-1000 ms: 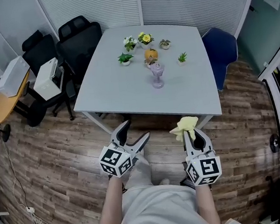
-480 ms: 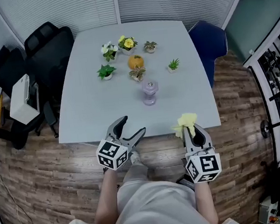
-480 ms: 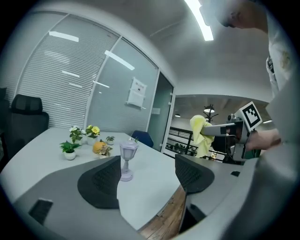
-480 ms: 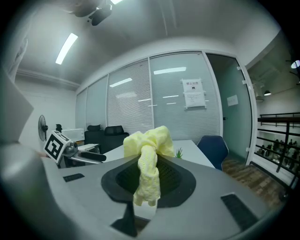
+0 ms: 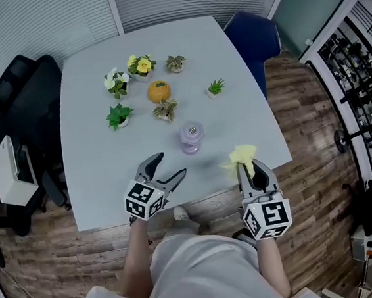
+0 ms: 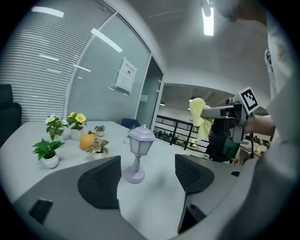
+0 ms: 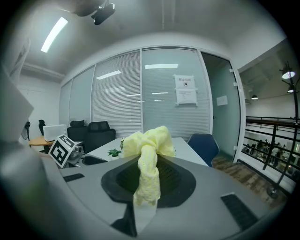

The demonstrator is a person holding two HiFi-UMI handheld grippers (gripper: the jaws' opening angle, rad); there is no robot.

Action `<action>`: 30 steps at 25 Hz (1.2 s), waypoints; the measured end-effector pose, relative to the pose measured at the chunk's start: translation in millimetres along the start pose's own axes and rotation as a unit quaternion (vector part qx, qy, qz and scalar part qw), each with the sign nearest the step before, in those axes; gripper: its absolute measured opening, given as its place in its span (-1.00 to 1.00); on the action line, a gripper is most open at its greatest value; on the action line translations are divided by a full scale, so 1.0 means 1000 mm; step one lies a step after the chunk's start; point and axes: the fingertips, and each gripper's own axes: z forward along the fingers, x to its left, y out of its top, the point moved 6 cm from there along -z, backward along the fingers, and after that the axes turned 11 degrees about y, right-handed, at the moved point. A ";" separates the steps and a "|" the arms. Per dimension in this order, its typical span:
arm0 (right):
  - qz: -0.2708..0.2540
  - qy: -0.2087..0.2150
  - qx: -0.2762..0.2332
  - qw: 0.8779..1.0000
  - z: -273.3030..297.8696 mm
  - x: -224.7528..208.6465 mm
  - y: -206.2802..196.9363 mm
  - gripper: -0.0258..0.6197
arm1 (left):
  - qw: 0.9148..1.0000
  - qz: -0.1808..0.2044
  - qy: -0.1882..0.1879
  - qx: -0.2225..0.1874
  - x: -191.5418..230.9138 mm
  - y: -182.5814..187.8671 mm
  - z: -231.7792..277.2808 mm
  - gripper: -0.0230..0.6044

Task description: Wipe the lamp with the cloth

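A small lilac lantern-shaped lamp (image 5: pixel 191 138) stands upright on the grey table (image 5: pixel 97 181), near its front edge; the left gripper view shows the lamp (image 6: pixel 137 153) just ahead, between the jaws' line. My left gripper (image 5: pixel 169 168) hangs open over the table's front edge, left of the lamp and apart from it. My right gripper (image 5: pixel 246 166) is shut on a yellow cloth (image 5: pixel 241 155), held above the table's front right part. The cloth (image 7: pixel 148 161) bunches out of the jaws in the right gripper view and shows at the right of the left gripper view (image 6: pixel 199 117).
Several small potted plants (image 5: pixel 118 114) and an orange pumpkin ornament (image 5: pixel 159 91) stand behind the lamp. A blue chair (image 5: pixel 254 38) is at the table's far right, black chairs (image 5: pixel 15 97) at its left. Wooden floor lies below the front edge.
The person has stepped up to the table: both grippers went from over the floor to over the table's front edge, and the lamp now lies close ahead. The cloth stays gripped.
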 end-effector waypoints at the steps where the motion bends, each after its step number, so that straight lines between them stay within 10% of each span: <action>1: -0.001 -0.004 0.001 1.000 0.006 0.000 0.001 -0.70 | 1.000 0.008 -0.009 0.008 0.005 -0.001 0.006 0.15; 13: 0.006 -0.019 0.021 1.000 0.052 -0.003 0.003 -0.70 | 0.988 0.097 -0.093 0.077 0.033 -0.015 0.058 0.15; 30: 0.012 0.038 0.042 0.998 0.110 -0.033 0.005 -0.70 | 0.972 0.155 -0.118 0.128 0.045 -0.044 0.117 0.15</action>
